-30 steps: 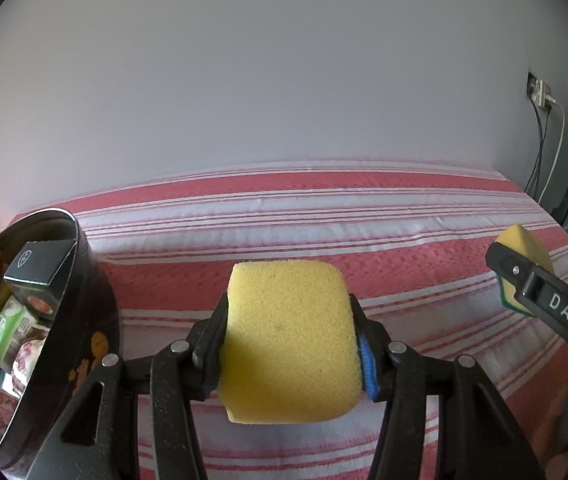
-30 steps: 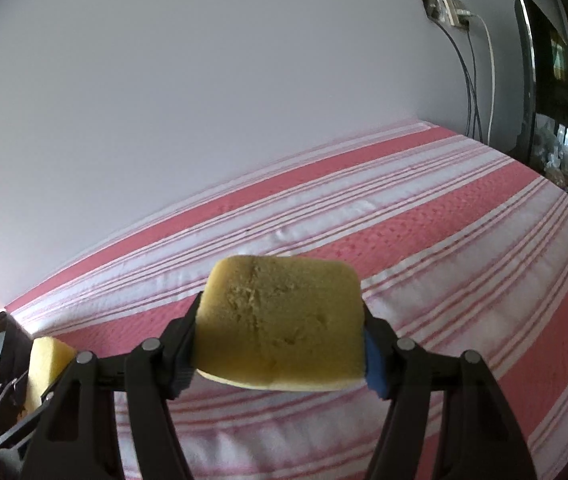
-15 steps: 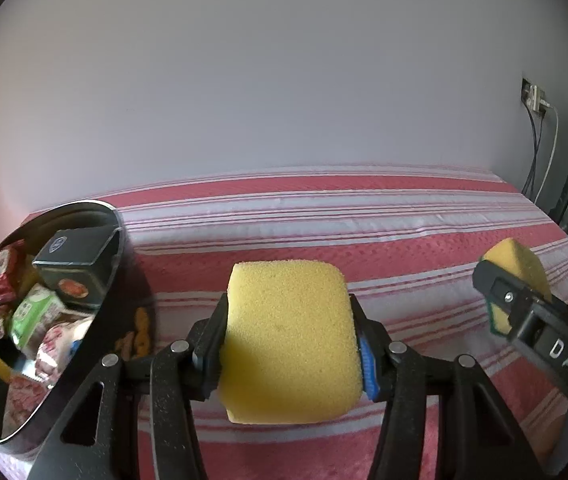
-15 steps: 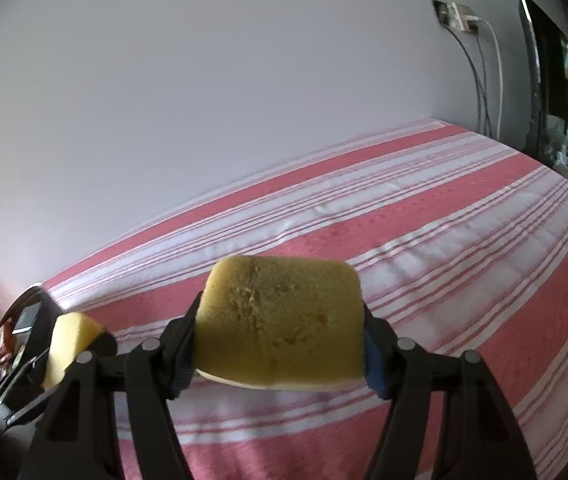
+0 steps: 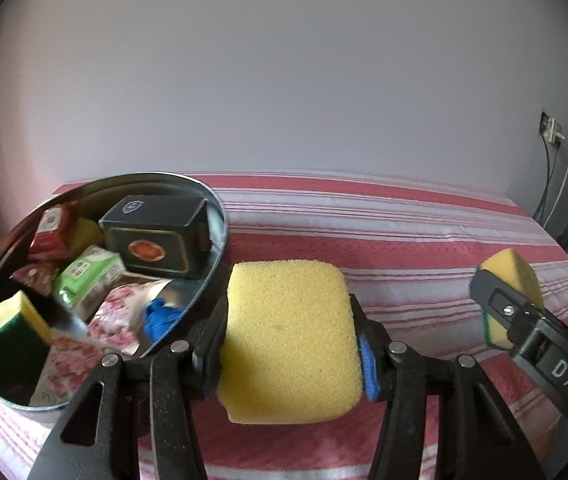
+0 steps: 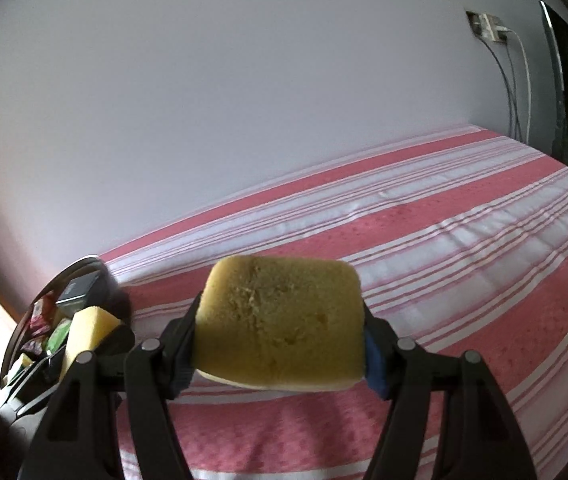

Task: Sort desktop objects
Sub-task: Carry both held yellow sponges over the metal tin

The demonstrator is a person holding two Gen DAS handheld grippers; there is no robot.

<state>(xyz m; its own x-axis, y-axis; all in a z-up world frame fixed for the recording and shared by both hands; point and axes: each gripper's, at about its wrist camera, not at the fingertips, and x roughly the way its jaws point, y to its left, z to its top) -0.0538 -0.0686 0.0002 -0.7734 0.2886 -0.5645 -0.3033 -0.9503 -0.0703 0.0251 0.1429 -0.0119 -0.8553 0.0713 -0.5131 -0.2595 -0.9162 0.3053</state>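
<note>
Yellow sponge [image 5: 290,340] clamped in left gripper [image 5: 290,344], carried just beside round tin [image 5: 220,216] of sorted items, presumably for dropping in. Second sponge [image 6: 280,324] clamped in right gripper [image 6: 280,340], above striped cloth [image 6: 464,240].

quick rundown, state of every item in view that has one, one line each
left hand-held gripper: shut on a clean yellow sponge, off the cloth
right hand-held gripper: shut on a worn, pitted yellow sponge, off the cloth
round dark metal tin: open, no lid, nearly full
black box with red emblem: closed, lying in the tin
yellow-green sponge: inside the tin, at its near edge
red-and-white striped cloth: spread flat
</note>
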